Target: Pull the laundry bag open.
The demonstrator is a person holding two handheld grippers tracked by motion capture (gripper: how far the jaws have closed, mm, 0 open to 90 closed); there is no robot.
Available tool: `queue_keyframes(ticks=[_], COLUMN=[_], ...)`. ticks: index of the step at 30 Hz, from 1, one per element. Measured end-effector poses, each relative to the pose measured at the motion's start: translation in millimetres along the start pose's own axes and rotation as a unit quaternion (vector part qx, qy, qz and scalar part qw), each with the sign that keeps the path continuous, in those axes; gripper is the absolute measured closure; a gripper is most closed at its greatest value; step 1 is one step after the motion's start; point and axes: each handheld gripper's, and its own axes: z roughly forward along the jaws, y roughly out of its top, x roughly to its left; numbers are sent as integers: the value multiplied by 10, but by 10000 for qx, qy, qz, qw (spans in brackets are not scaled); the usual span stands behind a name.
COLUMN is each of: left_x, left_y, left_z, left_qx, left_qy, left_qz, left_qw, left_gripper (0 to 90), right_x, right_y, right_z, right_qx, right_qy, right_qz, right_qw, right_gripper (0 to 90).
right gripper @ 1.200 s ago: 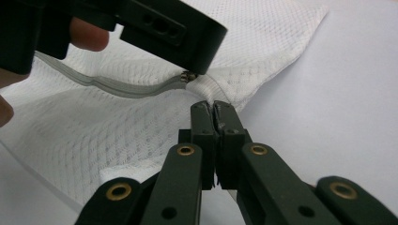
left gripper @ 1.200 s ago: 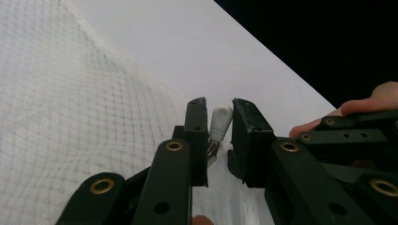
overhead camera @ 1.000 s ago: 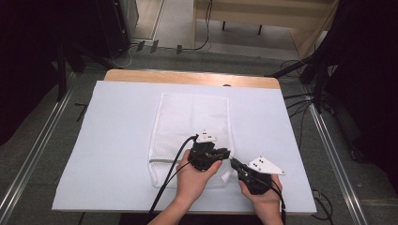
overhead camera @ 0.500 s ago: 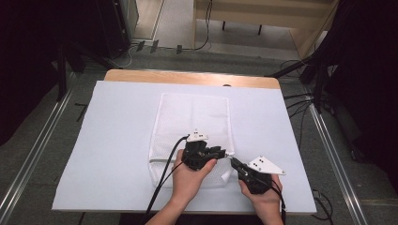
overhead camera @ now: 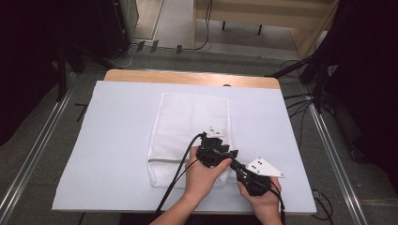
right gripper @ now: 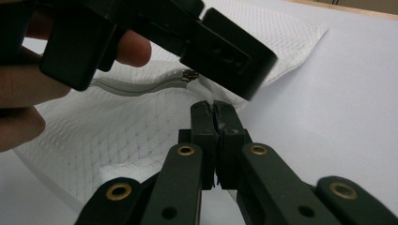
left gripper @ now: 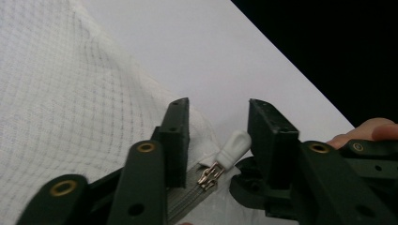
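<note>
Presently, item: white mesh laundry bag (overhead camera: 190, 124), flat at centre of the high view on a pale sheet (overhead camera: 117, 140) covering the table; zip end w/ white pull tab (left gripper: 235, 144) at the bag's lower right corner. Left gripper (left gripper: 217, 136): jaws apart, just been opening, tab lying between them but pads not pressing it. Right gripper (right gripper: 214, 108): jaws closed tight, pinching the bag's mesh edge just below the zip, far as can be told. Risks: w/ the tab loose between open jaws, any sideways drift of the left hand (overhead camera: 204, 176) could nudge it off line & the next close would catch mesh or tape, not the tab; right pinch looks shallow, so a pull along the zip may slip fabric out & bunch the corner. Views compared: left gripper view, centre-bottom, gives tab, brass slider (left gripper: 210, 175) & the gap each side; high view hides these under both grippers but gives whole bag layout; right gripper view, upper left, shows the zipper's wavy line (right gripper: 141, 86) & fingers (right gripper: 133, 47).
</note>
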Motion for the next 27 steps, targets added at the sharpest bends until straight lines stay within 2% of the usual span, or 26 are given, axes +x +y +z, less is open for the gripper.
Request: queue_keyframes(ticks=[2,7,9,15,27], left_x=[27,58,92,163,290], left_y=[3,-13,-27,-84,-208], left_z=[-45,-162,-186,-253,-278], left_qx=[-32,-168,-204,-213,-27], left_qy=[-144,-337,-406,-400,-589], left_qz=[-10,-24,-73,-94,-183], left_qw=[9999,9993,9989,9989,9981], left_gripper=[699,780,791,817,850], right_x=[-7,-13,-13,-8,15], right_y=[-4,-1,0,-8,-4], right_z=[2,12,11,20,27], right_qx=[10,36,41,41,58], right_qy=[4,-15,-16,-54,-81], right_qz=[-3,9,8,-2,12], right_qw=[10000,10000,10000,10000,9999], right_gripper=[899,899,899,899,900])
